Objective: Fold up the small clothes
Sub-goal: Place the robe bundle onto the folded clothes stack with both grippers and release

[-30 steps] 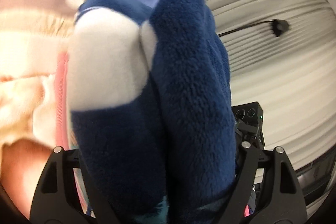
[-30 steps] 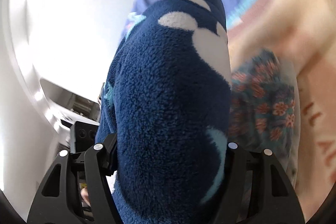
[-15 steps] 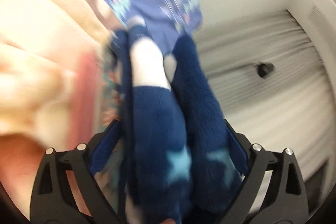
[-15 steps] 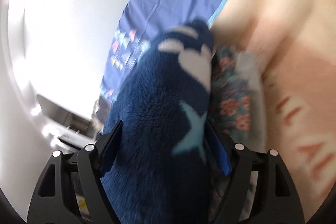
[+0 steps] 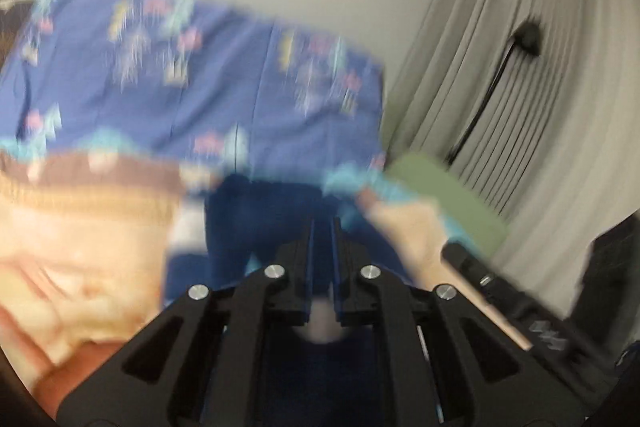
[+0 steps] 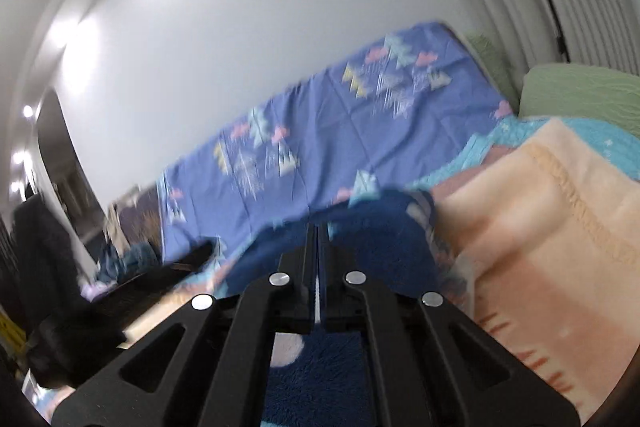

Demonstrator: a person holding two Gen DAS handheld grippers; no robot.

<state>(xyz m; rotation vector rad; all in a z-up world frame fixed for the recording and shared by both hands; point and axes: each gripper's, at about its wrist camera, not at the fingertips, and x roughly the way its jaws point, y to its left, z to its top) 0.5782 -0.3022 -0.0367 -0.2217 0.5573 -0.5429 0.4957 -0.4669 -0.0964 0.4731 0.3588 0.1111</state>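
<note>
Where navy fleece garment (image 6: 360, 227) filled both views half second ago, it is now laid flat on bed; left gripper (image 5: 322, 227) and right gripper (image 6: 318, 233) are seen pressed together, empty above it. Fold judged set down.

no readable text, labels or numbers anywhere

wall (image 6: 240, 47) white; curtain (image 5: 520, 87) beige, pleated; bedsheet (image 6: 340, 147) blue, patterned; pillow (image 6: 580, 95) green

Left wrist view: low and close over the bed, facing the wall, curtain (image 5: 500, 75) at right. Right wrist view: equally low and close, doorway far left. Shared: blue patterned sheet (image 5: 224, 87) (image 6: 320, 143), peach blanket (image 5: 80, 239) (image 6: 552, 227), green pillow (image 5: 448, 195) (image 6: 580, 95).
</note>
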